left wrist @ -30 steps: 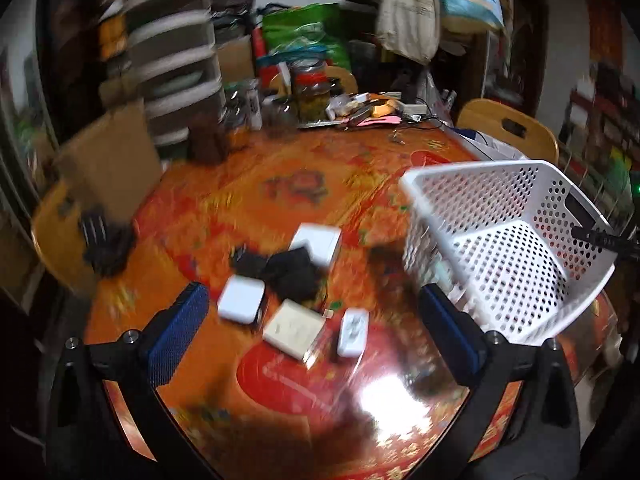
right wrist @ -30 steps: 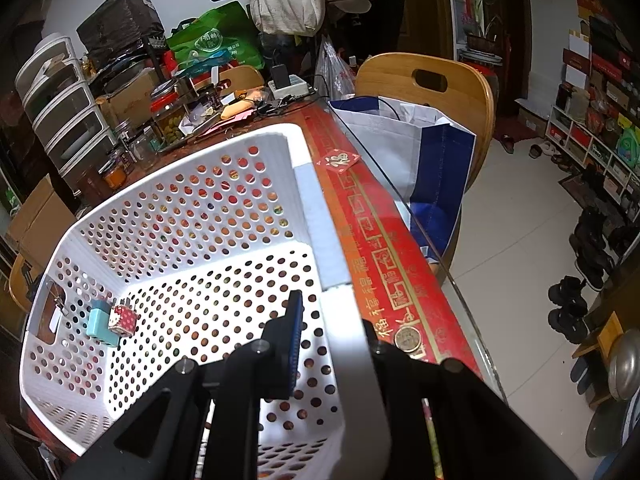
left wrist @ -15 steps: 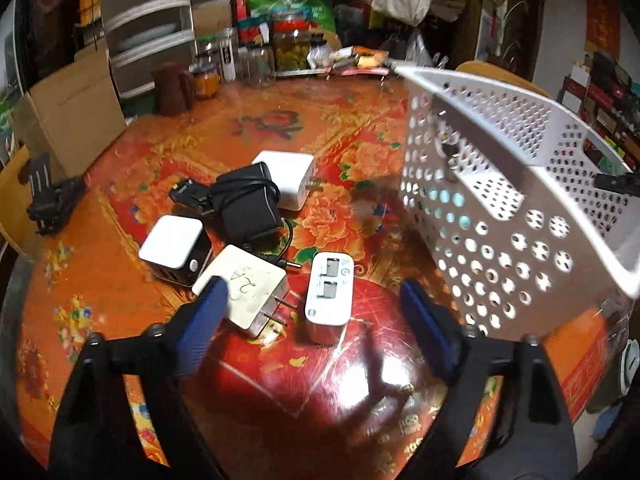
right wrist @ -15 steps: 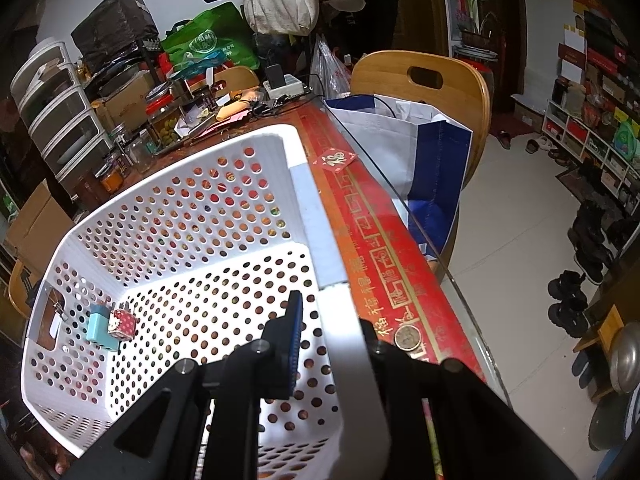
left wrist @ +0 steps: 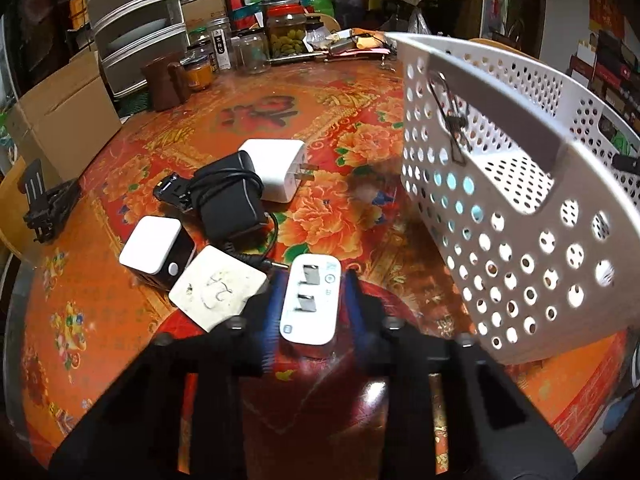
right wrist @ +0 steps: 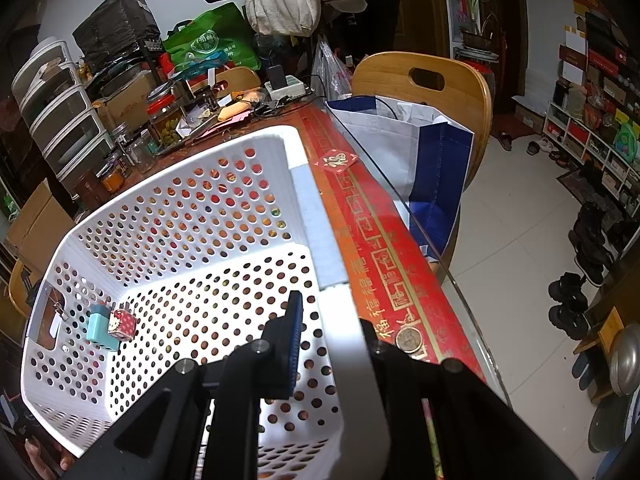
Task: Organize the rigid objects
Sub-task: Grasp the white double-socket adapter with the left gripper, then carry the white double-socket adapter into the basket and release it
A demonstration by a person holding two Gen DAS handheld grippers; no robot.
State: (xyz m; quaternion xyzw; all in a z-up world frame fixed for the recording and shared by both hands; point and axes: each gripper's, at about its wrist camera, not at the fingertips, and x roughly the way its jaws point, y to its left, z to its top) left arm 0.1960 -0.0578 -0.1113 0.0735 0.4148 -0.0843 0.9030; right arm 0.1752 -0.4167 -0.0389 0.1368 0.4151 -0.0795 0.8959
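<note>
Dropped low, my left claw has just closed across the white charger's flat sides; it's light, stiff, slick plastic.

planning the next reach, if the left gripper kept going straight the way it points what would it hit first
The left gripper is shut on a white plug; pushed straight on, it would likely meet the table just ahead, with the black adapter off to its left.

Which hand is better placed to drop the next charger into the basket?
Left. Its tongs are already closed on the white flat-pin charger, right beside the white perforated plastic basket. The right tongs are clamped on the basket's rim, steadying it.
</note>
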